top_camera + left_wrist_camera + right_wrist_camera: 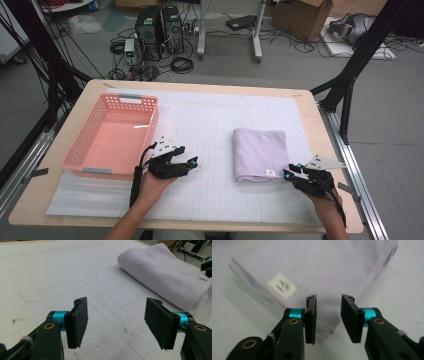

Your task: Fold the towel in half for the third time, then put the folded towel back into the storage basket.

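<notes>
A folded lilac towel (261,152) lies on the white gridded mat, right of centre. My right gripper (289,171) is at its near right corner. In the right gripper view the jaws (329,297) straddle that corner (324,267) with a gap left between the pads, and the towel's white label (282,285) lies just to their left. My left gripper (191,162) hovers over bare mat left of the towel, beside the basket. It is open with nothing between its pads (116,301). The towel (165,272) lies ahead to its right.
A pink plastic basket (120,98) stands at the left of the wooden table, with nothing in it. The white mat (210,125) covers most of the tabletop. Black frame legs, cables and computer cases stand on the floor beyond the table's far edge.
</notes>
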{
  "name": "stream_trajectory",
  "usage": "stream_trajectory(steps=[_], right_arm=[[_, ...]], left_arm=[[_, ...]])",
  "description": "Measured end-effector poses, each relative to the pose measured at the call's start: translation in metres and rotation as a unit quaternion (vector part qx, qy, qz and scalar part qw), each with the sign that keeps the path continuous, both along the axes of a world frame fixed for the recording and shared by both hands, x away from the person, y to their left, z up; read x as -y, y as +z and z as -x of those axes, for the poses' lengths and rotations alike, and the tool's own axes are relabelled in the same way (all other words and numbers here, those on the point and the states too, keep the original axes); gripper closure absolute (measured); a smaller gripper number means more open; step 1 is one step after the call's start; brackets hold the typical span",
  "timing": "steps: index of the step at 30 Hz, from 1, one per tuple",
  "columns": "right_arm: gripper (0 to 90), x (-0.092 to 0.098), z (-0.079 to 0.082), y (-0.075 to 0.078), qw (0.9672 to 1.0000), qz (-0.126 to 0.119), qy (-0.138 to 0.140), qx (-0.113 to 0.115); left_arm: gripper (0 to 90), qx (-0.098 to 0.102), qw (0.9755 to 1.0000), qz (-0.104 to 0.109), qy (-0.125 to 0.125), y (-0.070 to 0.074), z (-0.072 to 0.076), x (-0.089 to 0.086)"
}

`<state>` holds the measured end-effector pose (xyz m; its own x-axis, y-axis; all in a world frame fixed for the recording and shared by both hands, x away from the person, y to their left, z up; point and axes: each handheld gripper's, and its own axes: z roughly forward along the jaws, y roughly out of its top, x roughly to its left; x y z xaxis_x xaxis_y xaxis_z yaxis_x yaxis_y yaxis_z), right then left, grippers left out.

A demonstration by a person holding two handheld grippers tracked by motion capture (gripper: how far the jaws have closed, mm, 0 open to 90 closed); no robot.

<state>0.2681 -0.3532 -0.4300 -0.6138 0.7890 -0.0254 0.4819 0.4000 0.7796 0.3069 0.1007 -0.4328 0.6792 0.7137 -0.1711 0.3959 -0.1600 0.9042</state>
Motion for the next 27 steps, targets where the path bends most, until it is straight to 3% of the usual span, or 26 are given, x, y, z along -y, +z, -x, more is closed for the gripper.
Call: stream_trajectory(steps=[1, 3, 5, 6, 7, 8, 10, 11, 16, 20, 27], right_arm=[[65.8, 0.001, 0.0, -0.002, 0.9999, 0.003, -0.002, -0.013], [63.4, 0.005, 0.001, 0.001, 0.9999, -0.001, -0.009, -0.013], [56.7, 0.011, 0.005, 0.008, 0.9998, -0.013, -0.015, 0.0], [46.8, 0.019, 0.01, 0.014, 0.9985, -0.044, -0.03, 0.017], [46.8, 0.019, 0.01, 0.014, 0.9985, -0.044, -0.03, 0.017], [41.9, 0.024, 0.014, 0.017, 0.9966, -0.064, -0.041, 0.032], [37.7, 0.026, 0.016, 0.018, 0.996, -0.065, -0.047, 0.04], [26.7, 0.028, 0.019, 0.02, 0.9944, -0.06, -0.071, 0.051], [22.0, 0.03, 0.019, 0.019, 0.9933, -0.05, -0.085, 0.059], [21.9, 0.029, 0.018, 0.016, 0.994, -0.043, -0.084, 0.056], [21.9, 0.025, 0.016, 0.015, 0.9945, -0.044, -0.081, 0.05]], left_arm=[[35.1, 0.001, 1.0, 0.0, 0.0, 0.0, 0.0, 0.0], [35.0, 0.002, 1.0, 0.001, 0.0, 0.0, 0.0, 0.0], [34.2, 0.005, 1.0, -0.001, -0.002, 0.0, 0.0, 0.0], [33.2, 0.005, 1.0, -0.002, -0.004, 0.0, 0.0, 0.0], [33.2, 0.004, 1.0, -0.001, -0.005, 0.001, 0.0, 0.0], [30.5, 0.003, 1.0, 0.005, -0.006, 0.001, 0.0, 0.0], [30.1, 0.003, 0.9998, 0.014, -0.012, 0.002, 0.001, 0.0], [28.6, 0.003, 0.9998, 0.017, -0.013, 0.002, 0.001, 0.0], [18.2, -0.001, 0.9997, 0.022, -0.008, 0.002, 0.0, -0.001], [18.1, 0.01, 0.9994, 0.03, -0.012, 0.006, 0.001, -0.003], [18.5, 0.008, 0.9995, 0.026, -0.018, 0.004, 0.001, 0.0]])
